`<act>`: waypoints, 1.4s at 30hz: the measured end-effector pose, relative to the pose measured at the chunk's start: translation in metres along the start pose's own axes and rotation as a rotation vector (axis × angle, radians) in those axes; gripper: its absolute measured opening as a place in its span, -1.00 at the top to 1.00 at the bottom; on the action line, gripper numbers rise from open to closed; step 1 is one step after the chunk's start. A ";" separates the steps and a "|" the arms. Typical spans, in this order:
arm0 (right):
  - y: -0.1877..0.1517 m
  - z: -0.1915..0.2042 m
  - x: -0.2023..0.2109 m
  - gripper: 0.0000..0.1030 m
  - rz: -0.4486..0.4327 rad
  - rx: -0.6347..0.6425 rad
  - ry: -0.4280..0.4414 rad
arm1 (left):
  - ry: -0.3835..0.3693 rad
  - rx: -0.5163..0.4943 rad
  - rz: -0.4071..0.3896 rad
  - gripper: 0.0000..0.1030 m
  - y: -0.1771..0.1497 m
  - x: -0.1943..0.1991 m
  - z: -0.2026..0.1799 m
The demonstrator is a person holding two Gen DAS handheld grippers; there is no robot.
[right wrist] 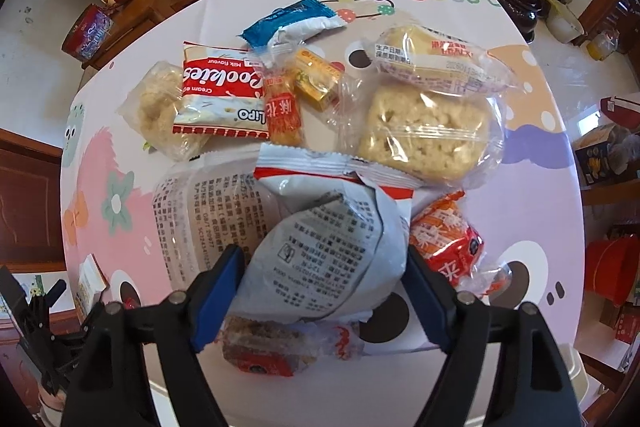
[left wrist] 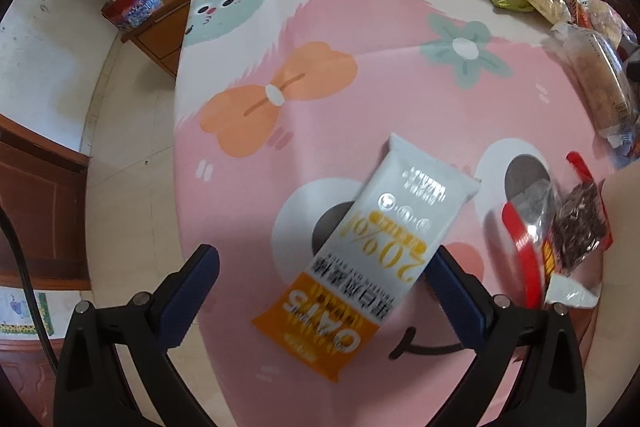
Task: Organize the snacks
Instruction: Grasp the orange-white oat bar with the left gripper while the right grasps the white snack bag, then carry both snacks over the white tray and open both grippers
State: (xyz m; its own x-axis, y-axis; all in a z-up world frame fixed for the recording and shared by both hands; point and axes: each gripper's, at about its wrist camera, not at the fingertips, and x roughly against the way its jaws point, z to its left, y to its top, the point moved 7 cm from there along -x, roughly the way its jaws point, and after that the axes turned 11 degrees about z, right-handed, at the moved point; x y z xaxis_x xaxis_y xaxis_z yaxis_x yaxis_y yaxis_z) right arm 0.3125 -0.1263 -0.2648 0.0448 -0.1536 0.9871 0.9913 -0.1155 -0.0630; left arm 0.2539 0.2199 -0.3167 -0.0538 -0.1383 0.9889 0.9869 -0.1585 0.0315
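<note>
An orange-and-white oats bar packet (left wrist: 380, 247) lies flat on the pink cartoon tablecloth (left wrist: 400, 87). My left gripper (left wrist: 320, 255) points down over it, open, with a blue pad on each side; the left pad stands well clear of the packet. In the right wrist view, a puffy white packet with printed text (right wrist: 332, 247) sits on top of the snack pile. My right gripper (right wrist: 324, 259) straddles it, and both blue pads rest against its sides.
Around the white packet lie a Cookies packet (right wrist: 220, 95), a rice-cake square (right wrist: 428, 131), a blue wrapper (right wrist: 292, 23) and an orange-red packet (right wrist: 444, 239). A red-trimmed bag of dark pieces (left wrist: 576, 227) lies right of the oats bar. A wooden sideboard (left wrist: 168, 23) stands beyond the table's left edge.
</note>
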 end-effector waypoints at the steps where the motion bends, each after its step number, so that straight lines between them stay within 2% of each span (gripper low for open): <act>1: -0.001 0.000 0.000 -0.39 0.005 0.003 0.017 | -0.011 0.004 0.003 -0.98 0.002 0.000 0.000; 4: -0.003 0.000 0.001 -0.34 -0.005 0.016 0.007 | -0.062 0.010 0.011 -0.74 0.006 0.000 -0.002; 6: -0.005 0.000 0.001 -0.25 -0.012 0.029 -0.007 | -0.117 0.014 0.021 -0.34 0.005 0.003 -0.006; 7: -0.006 -0.002 0.002 -0.23 -0.016 0.035 -0.018 | -0.134 0.014 0.023 -0.22 0.006 0.005 -0.008; 9: -0.008 -0.003 0.003 -0.21 -0.024 0.045 -0.029 | -0.148 0.022 0.023 0.15 0.005 0.009 -0.012; 10: -0.009 -0.003 0.003 -0.21 -0.027 0.052 -0.035 | -0.150 0.026 0.024 0.22 0.005 0.010 -0.014; 15: -0.011 0.000 0.006 -0.15 -0.048 0.071 -0.052 | -0.098 0.054 0.003 0.30 0.004 0.017 -0.019; 23: -0.016 0.002 0.023 -0.11 -0.118 0.110 -0.118 | -0.114 0.132 -0.081 0.32 -0.009 0.059 -0.015; 29: -0.022 0.003 0.044 -0.10 -0.177 0.122 -0.130 | -0.108 0.134 -0.140 0.32 -0.016 0.095 -0.014; 33: -0.032 0.010 0.070 -0.10 -0.271 0.162 -0.197 | -0.106 0.139 -0.184 0.32 -0.025 0.127 -0.020; 38: -0.057 0.017 0.113 -0.10 -0.404 0.211 -0.233 | -0.101 0.124 -0.263 0.32 -0.037 0.172 -0.033; 42: -0.089 0.019 0.148 -0.10 -0.496 0.246 -0.235 | -0.107 0.110 -0.345 0.31 -0.057 0.217 -0.056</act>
State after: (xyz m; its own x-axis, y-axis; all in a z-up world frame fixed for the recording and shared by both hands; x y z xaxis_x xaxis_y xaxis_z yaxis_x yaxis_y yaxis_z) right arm 0.2331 -0.1199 -0.1107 -0.4318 0.0854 0.8979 0.8993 0.1170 0.4213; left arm 0.1779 0.1444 -0.1124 -0.3757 0.0083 0.9267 0.9242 -0.0713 0.3753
